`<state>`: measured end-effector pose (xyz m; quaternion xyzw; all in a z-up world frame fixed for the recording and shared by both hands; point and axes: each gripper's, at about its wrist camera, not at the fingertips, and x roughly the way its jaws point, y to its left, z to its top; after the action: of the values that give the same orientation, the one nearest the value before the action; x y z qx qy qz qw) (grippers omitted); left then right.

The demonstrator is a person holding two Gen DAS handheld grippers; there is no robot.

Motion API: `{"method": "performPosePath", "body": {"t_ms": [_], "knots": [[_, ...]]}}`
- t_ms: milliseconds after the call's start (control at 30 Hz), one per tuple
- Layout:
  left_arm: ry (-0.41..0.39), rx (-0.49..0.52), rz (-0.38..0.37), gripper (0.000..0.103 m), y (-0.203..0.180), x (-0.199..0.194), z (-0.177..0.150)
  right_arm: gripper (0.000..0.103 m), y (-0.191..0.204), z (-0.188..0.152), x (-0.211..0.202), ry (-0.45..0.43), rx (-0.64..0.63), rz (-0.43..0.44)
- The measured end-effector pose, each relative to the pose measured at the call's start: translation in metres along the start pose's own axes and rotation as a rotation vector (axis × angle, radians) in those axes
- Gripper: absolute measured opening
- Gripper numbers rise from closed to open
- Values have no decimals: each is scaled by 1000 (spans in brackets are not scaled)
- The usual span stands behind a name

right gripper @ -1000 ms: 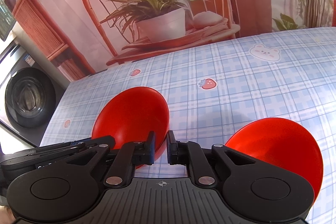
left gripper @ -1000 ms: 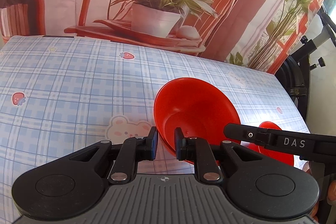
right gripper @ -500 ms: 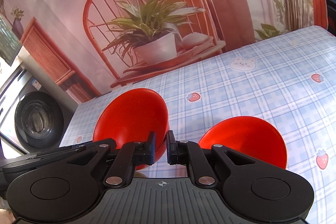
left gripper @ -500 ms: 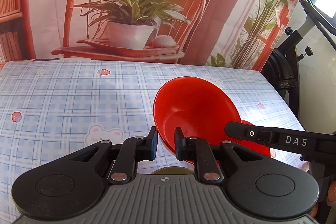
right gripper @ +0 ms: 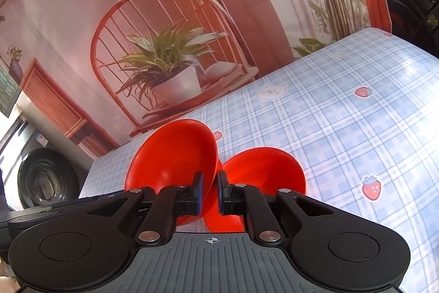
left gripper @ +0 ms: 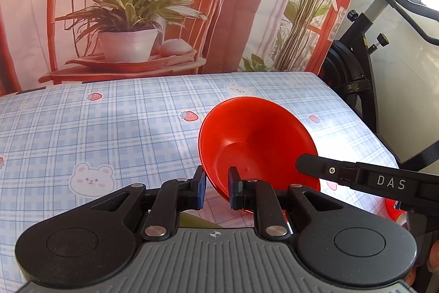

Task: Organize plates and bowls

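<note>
We pinch one glossy red plastic bowl (left gripper: 258, 144) by its rim in the left gripper (left gripper: 216, 190); the right gripper (right gripper: 210, 191) clamps its twin (right gripper: 263, 172) likewise (tilted, probably for nesting).

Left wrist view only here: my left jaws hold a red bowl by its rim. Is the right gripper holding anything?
Observer: Yes, the right gripper is shut on the rim of a second red bowl.
Operator: Where is my bowl relative to it?
Observer: In the right wrist view, your bowl overlaps its left edge; I cannot tell whether they touch.
Operator: What's off to the far left there?
Observer: A washing machine.
</note>
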<state>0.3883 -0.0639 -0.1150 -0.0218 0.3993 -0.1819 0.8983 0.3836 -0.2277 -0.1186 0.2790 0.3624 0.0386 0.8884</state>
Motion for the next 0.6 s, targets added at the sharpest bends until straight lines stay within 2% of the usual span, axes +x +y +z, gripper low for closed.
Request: {"method": "performPosePath", "body": {"t_ms": [333,600], "knots": [[37,37,8,18,-26,21,-4,9,-26,-4,-11,-34,22,-50],[61,73,62,18,-40,39,-4,10,-41,-11,-6,-37,49,-63]]}}
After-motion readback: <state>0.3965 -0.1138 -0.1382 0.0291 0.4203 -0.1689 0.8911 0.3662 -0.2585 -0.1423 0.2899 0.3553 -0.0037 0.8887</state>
